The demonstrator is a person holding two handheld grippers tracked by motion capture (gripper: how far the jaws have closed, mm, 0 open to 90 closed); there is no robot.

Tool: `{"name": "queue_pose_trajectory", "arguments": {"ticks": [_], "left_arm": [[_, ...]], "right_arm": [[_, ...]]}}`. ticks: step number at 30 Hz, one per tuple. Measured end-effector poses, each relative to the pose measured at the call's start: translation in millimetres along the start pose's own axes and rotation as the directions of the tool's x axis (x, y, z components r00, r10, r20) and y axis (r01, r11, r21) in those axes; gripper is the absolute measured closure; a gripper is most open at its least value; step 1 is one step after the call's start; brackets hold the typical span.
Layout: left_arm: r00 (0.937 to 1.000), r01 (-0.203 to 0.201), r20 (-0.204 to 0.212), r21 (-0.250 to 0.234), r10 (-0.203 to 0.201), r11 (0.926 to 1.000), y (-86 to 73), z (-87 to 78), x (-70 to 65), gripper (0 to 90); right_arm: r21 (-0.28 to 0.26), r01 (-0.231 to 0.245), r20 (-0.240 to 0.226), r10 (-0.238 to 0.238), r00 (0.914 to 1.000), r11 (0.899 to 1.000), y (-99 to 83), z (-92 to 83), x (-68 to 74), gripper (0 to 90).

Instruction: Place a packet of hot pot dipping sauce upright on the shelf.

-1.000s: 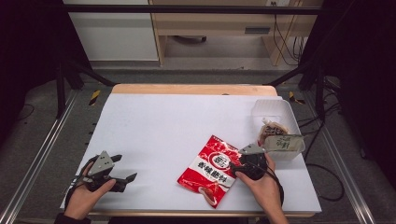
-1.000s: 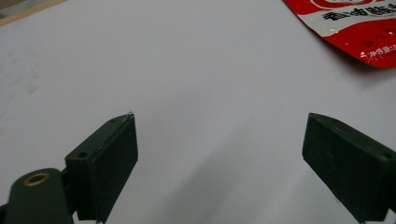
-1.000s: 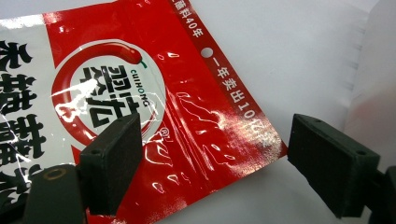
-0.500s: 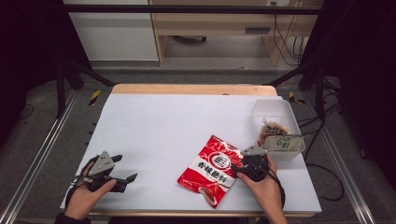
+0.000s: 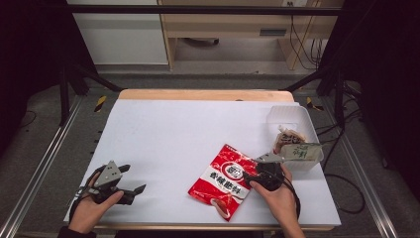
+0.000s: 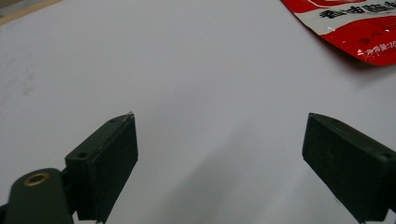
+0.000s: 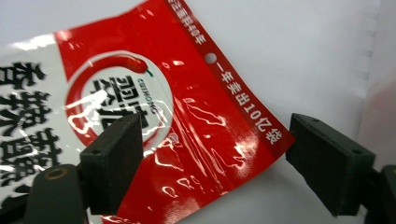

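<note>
On the white table, the red snack bag lies flat near the front edge. My right gripper hovers over its top corner, jaws wide apart, not pinching. My left gripper sits well left of the bag, jaws apart too.

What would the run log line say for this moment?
left hand-held gripper: open, over bare table | right hand-held gripper: open, jaws astride red packet corner, not pinching | clear tub: holds packets

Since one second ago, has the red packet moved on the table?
No. The red packet lies at the same distance from the clear container.
</note>
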State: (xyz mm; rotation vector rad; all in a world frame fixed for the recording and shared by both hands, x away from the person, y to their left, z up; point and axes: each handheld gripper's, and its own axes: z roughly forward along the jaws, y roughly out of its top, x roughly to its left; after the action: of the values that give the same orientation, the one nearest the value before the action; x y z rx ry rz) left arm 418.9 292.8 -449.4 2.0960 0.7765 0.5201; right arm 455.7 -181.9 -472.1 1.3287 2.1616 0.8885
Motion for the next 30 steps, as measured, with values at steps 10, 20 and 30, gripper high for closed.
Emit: {"name": "queue_pose_trajectory", "arguments": {"ticks": [10,20,30], "left_arm": [[1.0000,0.000,0.000,0.000,0.000,1.0000,0.0,0.0,0.0,10.2],[1.0000,-0.007,0.002,0.005,0.007,1.0000,0.4,1.1,-0.7,10.2],[1.0000,-0.006,0.004,0.015,0.006,0.9999,-0.4,3.2,-2.9,10.2]], "right_arm": [[-0.037,-0.010,-0.071,0.007,0.9975,0.999,0.7,-11.4,6.7,33.2],[-0.004,0.021,-0.041,-0.022,0.9989,1.000,2.4,-5.8,0.4,67.1],[-0.047,0.127,-0.009,-0.128,0.9918,0.991,18.6,-10.4,4.8,90.0]]}}
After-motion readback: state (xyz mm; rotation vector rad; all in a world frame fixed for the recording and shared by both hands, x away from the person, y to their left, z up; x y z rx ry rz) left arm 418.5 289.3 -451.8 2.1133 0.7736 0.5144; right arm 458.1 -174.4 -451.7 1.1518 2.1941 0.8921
